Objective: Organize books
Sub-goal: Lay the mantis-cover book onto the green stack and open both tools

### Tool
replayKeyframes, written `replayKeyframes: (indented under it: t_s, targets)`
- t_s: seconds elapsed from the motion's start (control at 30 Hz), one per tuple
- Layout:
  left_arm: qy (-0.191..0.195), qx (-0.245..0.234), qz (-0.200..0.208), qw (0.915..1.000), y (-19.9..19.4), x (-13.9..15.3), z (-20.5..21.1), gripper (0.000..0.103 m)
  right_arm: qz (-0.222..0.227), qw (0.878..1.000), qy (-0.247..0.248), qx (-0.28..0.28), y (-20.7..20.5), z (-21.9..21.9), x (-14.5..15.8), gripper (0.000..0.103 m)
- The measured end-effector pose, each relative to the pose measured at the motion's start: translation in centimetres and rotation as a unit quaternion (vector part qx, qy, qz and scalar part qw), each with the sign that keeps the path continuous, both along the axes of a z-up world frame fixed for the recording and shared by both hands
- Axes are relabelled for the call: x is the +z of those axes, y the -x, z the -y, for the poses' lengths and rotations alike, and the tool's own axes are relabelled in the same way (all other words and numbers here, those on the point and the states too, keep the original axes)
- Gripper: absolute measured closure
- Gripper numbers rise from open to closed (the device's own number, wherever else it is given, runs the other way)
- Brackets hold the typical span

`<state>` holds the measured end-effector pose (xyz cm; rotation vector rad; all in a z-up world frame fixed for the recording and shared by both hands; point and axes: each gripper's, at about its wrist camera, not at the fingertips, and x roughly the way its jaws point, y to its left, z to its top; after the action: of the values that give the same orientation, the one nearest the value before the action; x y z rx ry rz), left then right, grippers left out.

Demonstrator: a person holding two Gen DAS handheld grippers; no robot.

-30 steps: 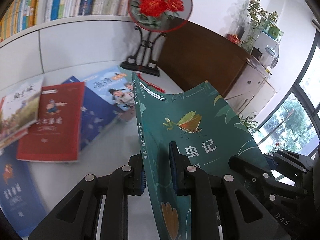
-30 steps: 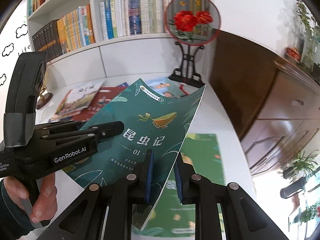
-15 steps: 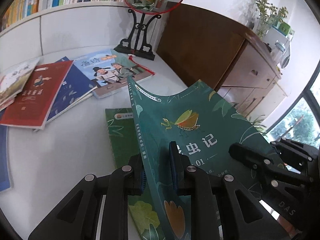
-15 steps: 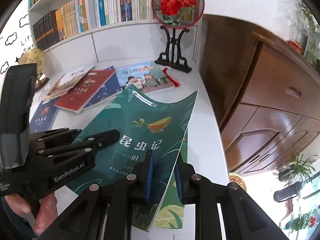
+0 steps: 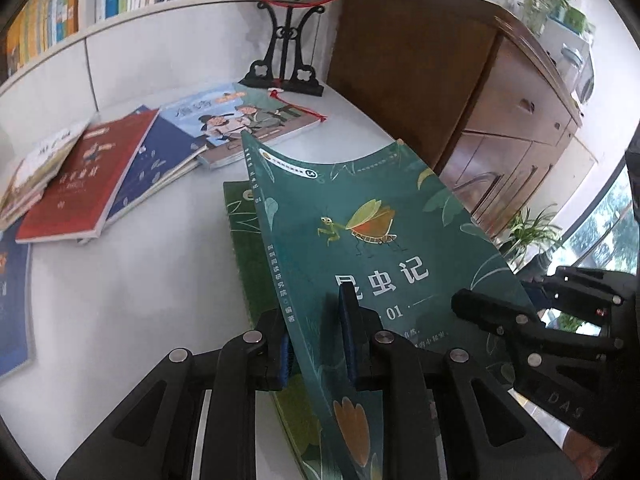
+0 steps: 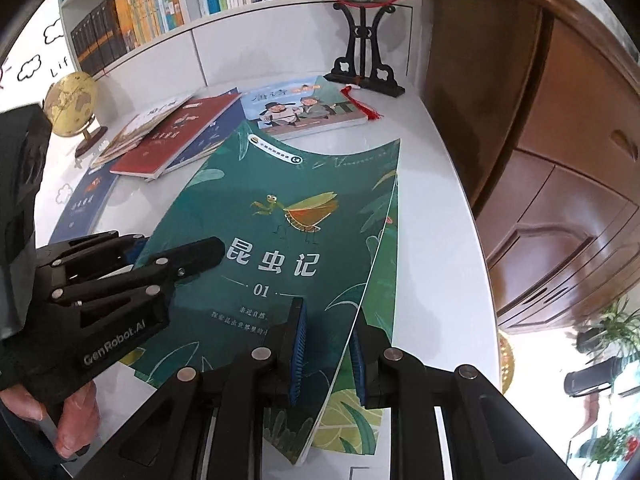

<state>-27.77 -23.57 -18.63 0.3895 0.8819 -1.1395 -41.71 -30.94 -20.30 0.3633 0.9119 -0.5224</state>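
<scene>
A teal book with an insect on its cover (image 5: 360,240) (image 6: 280,220) hangs tilted and bowed just above a second green book (image 5: 240,248) (image 6: 386,264) that lies flat on the white table (image 6: 432,208). My left gripper (image 5: 316,320) (image 6: 176,246) pinches the teal book at its spine side, and its jaws are starting to open with the book still between the pads. My right gripper (image 6: 328,344) (image 5: 520,292) is shut on the book's open right edge. A hand (image 6: 76,416) holds the left gripper's handle.
Several books lie fanned at the back left: a red one (image 5: 80,184), a blue one (image 5: 148,168), an illustrated one (image 5: 240,124). A fan on a black stand (image 5: 286,68), a globe (image 6: 72,100) and full bookshelves (image 6: 160,12) stand behind. A wooden cabinet (image 6: 560,160) borders the table's right edge.
Both grippers have sunk toward the table with the teal book, which now hangs low over the flat green book. The cameras point further down.
</scene>
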Motion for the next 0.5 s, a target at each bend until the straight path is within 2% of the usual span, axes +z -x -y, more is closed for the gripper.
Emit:
replayKeyframes:
  t_s: [0.13, 0.3, 0.43, 0.5]
  targets:
    - [-0.003, -0.002, -0.008, 1.0000, 0.0, -0.2, -0.1, 0.083, 0.001, 1.000, -0.001, 0.003, 0.2, 0.0, 0.0, 0.083]
    - [-0.012, -0.012, 0.004, 0.9999, -0.1, -0.3, -0.4, 0.073, 0.007, 1.000, -0.010, 0.001, 0.4, 0.2, -0.3, 0.082]
    - [-0.022, -0.005, 0.007, 0.9997, -0.9, -0.1, -1.0, 0.071, 0.010, 1.000, -0.008, 0.003, 0.5, 0.2, -0.3, 0.081]
    - [-0.029, 0.006, 0.024, 0.9993, -1.3, 0.2, -1.4, 0.072, 0.009, 1.000, -0.004, 0.007, 0.4, 0.1, -0.2, 0.077]
